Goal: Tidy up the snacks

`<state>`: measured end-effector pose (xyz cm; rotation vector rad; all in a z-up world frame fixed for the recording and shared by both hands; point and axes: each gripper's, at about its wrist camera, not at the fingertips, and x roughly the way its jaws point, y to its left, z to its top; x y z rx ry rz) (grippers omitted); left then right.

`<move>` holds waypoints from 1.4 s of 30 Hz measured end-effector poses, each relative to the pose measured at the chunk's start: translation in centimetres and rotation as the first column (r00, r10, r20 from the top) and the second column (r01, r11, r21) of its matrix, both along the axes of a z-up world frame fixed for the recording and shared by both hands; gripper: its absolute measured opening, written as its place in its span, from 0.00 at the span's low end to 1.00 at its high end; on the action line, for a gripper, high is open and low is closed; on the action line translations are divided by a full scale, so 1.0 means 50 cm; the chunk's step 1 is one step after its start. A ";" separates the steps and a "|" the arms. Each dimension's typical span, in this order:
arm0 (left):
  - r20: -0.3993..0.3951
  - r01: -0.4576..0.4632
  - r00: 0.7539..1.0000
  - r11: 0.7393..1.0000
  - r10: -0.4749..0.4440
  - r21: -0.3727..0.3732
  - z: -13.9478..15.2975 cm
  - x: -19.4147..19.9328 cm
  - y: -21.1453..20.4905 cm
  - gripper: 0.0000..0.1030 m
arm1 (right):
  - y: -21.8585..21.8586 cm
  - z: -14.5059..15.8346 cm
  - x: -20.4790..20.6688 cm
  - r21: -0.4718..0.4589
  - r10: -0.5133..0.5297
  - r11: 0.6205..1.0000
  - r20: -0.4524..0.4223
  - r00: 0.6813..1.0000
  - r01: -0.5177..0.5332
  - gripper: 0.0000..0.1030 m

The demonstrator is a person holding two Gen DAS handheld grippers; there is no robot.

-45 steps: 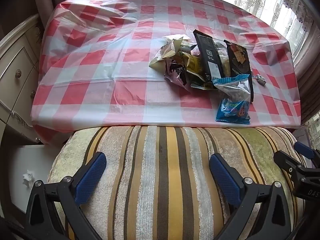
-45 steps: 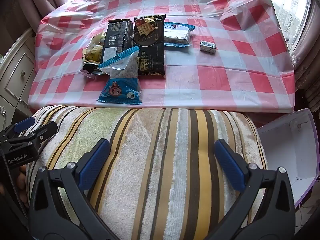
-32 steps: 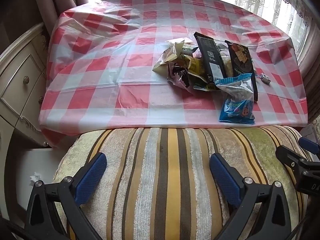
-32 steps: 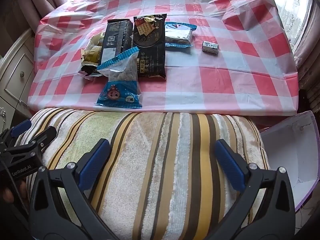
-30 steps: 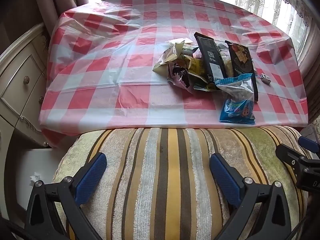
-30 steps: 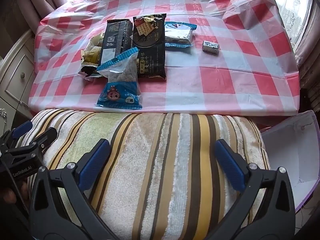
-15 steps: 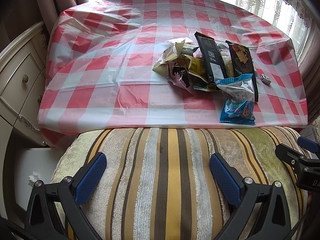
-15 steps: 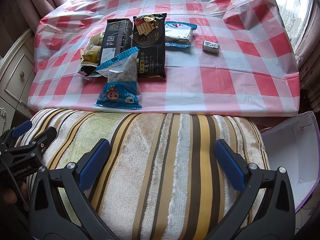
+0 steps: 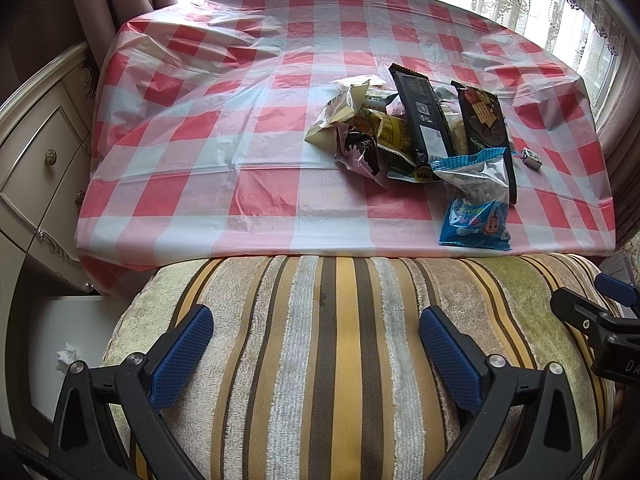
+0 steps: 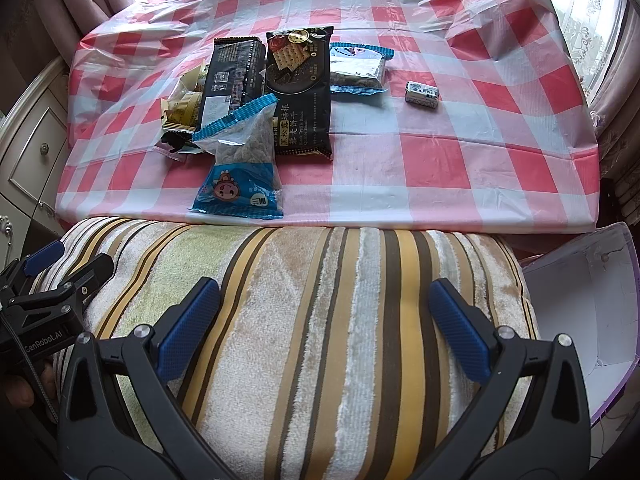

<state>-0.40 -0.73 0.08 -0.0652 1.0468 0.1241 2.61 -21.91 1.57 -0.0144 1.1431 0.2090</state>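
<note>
A heap of snack packets lies on the table covered with a red-and-white checked plastic cloth (image 10: 460, 148), toward its near edge: a clear bag with a blue printed base and blue crimped top (image 10: 240, 168) sits nearest, at about 11 o'clock from the right tongs, and overlaps the foot of a long black cracker packet with a biscuit picture (image 10: 300, 96). Beside that, at its 9 o'clock, lies a narrow black wrapper with white print (image 10: 232, 80), and under its left edge is a crumpled pile of yellow and cream wrappers (image 9: 360, 128). Only the right wrist view shows plainly a silver pouch with blue crimped ends (image 10: 358, 68) at the cracker packet's 3 o'clock, and a small white boxed sweet (image 10: 422, 92) well apart to the right of it; in the left wrist view the pouch is hidden behind the black packets. A striped plush cushion in brown, yellow and cream (image 9: 340, 360) fills the foreground of both views, lying between the tongs and the table. The left gripper (image 9: 316, 352) and the right gripper (image 10: 324, 324) both hover over it with jaws spread wide, holding nothing. The left view alone shows a cream drawer cabinet with round knobs (image 9: 36, 168) at 9 o'clock; the right view alone shows a white box with a purple rim (image 10: 584, 308) at 3 o'clock.
</note>
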 end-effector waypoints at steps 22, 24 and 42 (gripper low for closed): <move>0.001 -0.001 1.000 1.000 0.001 0.001 -0.001 -0.001 -0.001 1.00 | 0.000 0.000 0.000 -0.005 0.001 1.000 0.002 1.000 -0.001 1.00; 0.001 -0.001 1.000 1.000 0.001 0.001 -0.001 -0.001 -0.001 1.00 | 0.000 -0.002 0.000 -0.007 0.001 1.000 0.005 1.000 -0.001 1.00; 0.001 -0.001 1.000 1.000 0.001 0.002 -0.002 -0.001 -0.002 1.00 | 0.000 -0.005 0.005 -0.012 0.004 1.000 0.007 1.000 -0.004 1.00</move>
